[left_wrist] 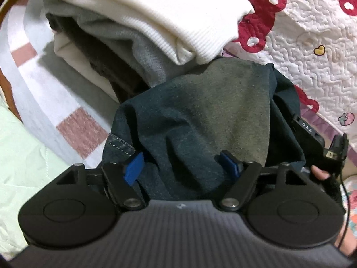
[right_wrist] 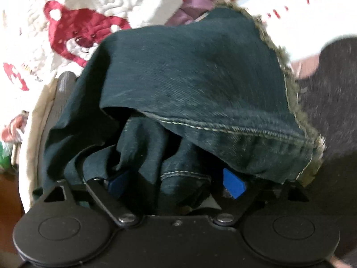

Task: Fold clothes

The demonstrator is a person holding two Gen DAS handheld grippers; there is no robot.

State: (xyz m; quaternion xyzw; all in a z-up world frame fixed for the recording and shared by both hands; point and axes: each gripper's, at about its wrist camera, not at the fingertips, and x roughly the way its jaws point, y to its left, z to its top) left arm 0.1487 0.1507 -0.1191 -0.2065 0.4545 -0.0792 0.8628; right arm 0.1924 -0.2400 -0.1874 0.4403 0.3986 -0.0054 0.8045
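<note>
The dark jeans are bunched up between both tools, just beside the pile of folded clothes on the bear quilt. The left gripper has its blue pads spread wide with denim stuffed in between, so it looks like it carries the cloth more than it pinches it. The right gripper is wide too, with a stitched fold of the jeans heaped over it. Maybe both hold it up so it can go on the pile.

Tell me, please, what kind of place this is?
Probably a bedroom, on a bed: a white quilted bedspread with red bears, a stack of folded clothes, and dark denim jeans being handled.
</note>
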